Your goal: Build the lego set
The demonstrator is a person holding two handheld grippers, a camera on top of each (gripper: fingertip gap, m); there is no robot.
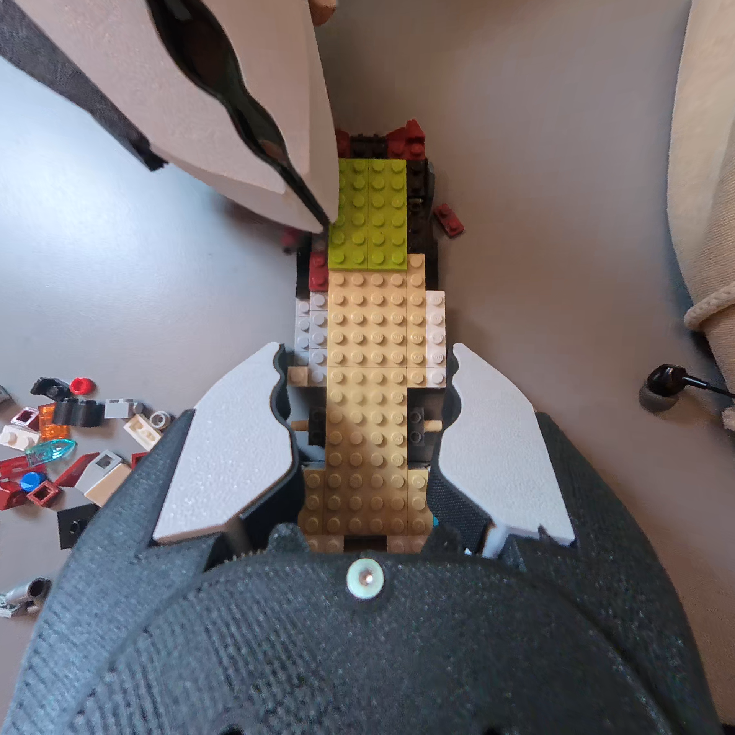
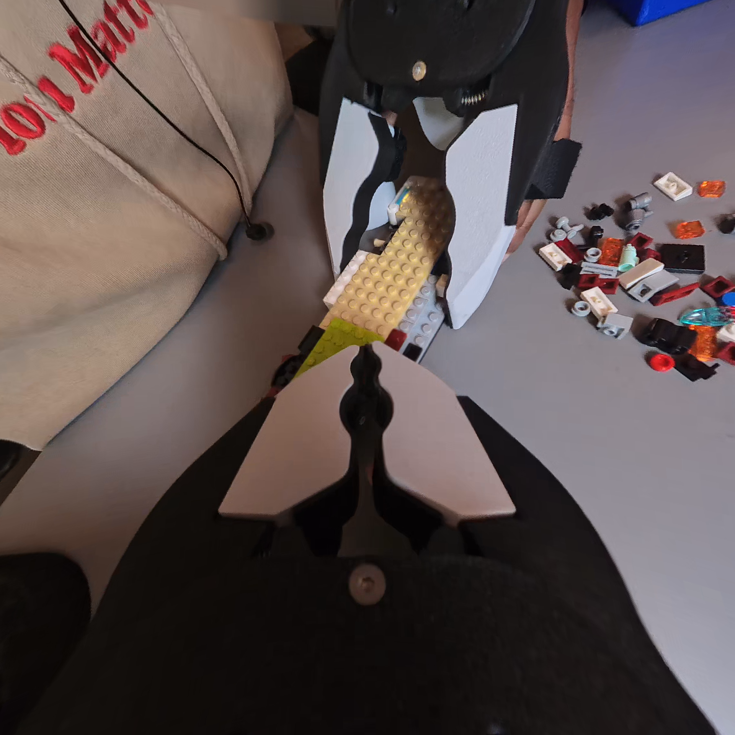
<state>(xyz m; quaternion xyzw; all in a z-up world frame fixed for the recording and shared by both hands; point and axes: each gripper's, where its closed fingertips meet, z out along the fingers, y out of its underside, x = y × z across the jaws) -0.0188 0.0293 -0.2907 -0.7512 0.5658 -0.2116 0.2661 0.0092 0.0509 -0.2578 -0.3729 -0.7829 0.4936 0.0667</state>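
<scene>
Left wrist view: the left gripper (image 1: 368, 370) clamps both sides of the brick model (image 1: 370, 358) on the grey table (image 1: 139, 278).

Right wrist view: the right gripper (image 2: 366, 347), jaws clenched, tips over the model's green plate (image 2: 338, 338); loose bricks (image 2: 644, 270) lie well apart.

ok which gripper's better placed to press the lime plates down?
Right: its shut fingertips sit at the lime plates' edge. Left straddles the tan plates, steadying the build.
</scene>
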